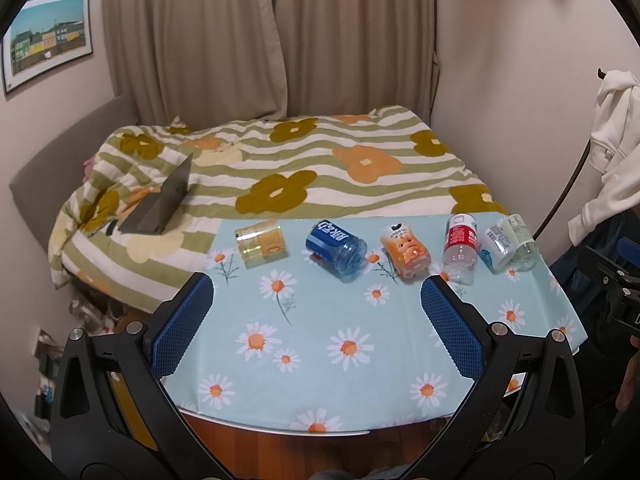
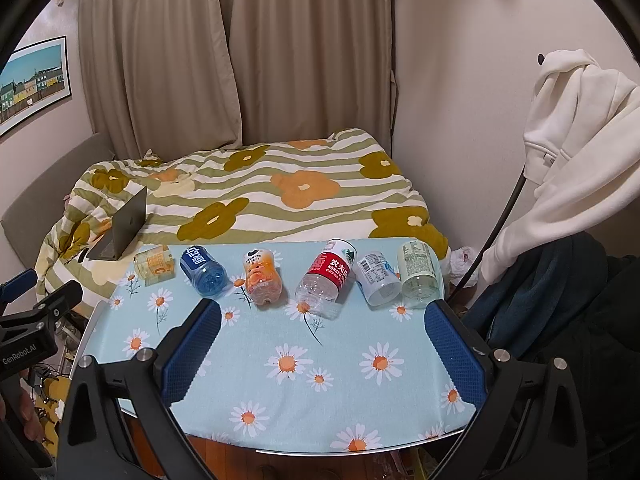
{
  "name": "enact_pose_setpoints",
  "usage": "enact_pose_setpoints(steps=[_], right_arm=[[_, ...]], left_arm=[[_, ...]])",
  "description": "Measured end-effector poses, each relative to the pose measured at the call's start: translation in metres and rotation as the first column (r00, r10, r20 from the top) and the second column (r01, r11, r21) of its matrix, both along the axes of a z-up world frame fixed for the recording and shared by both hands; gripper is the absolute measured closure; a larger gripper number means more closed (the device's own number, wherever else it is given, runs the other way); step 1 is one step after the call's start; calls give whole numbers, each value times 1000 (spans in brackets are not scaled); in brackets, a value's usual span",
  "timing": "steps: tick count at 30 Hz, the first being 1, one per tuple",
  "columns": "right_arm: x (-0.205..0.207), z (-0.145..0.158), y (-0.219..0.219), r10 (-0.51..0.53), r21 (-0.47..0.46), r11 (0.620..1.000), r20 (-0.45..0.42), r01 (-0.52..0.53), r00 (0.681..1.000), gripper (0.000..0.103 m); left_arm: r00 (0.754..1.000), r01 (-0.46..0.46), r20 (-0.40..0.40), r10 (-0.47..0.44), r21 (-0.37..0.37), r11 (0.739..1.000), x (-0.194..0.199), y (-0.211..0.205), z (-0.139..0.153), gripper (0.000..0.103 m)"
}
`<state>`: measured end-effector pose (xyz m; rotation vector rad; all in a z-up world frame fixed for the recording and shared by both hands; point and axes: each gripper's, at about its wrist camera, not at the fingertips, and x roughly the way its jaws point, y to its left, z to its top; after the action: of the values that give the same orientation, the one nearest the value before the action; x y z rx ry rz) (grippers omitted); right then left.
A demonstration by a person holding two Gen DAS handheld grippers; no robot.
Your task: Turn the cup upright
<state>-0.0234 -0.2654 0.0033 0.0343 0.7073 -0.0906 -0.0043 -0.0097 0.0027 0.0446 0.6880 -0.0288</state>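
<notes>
Several cut-bottle cups lie on their sides in a row at the far edge of the daisy-cloth table (image 1: pixel 320 344) (image 2: pixel 320 400): a yellow cup (image 1: pixel 262 246) (image 2: pixel 154 266), a blue cup (image 1: pixel 336 248) (image 2: pixel 204 270), an orange cup (image 1: pixel 406 254) (image 2: pixel 262 278), a red-label cup (image 1: pixel 460 250) (image 2: pixel 326 278), a white-label cup (image 1: pixel 496 246) (image 2: pixel 378 276) and a pale green cup (image 1: pixel 522 246) (image 2: pixel 420 278). My left gripper (image 1: pixel 318 292) is open and empty, short of the row. My right gripper (image 2: pixel 322 318) is open and empty, short of the row.
A bed with a flowered quilt (image 1: pixel 300 168) lies behind the table, with a laptop (image 1: pixel 160 204) on it. A white hoodie (image 2: pixel 576 140) hangs at the right. Curtains (image 2: pixel 240 52) cover the back wall. The left gripper's body (image 2: pixel 28 320) shows at the left of the right wrist view.
</notes>
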Motion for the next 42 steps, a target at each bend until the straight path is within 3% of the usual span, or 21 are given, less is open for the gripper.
enact_pose_setpoints(steps=[33,42], right_arm=[[-4,11,12,-14,2,1000,0,14,1000,1],[-1,11,14,-80,21,997,-1,80,997,1]], left_arm=[[1000,11,1,-11,-5,1000,-3,-18,6,0],[997,65,-26,-66,-37,997,12,6,1,0]])
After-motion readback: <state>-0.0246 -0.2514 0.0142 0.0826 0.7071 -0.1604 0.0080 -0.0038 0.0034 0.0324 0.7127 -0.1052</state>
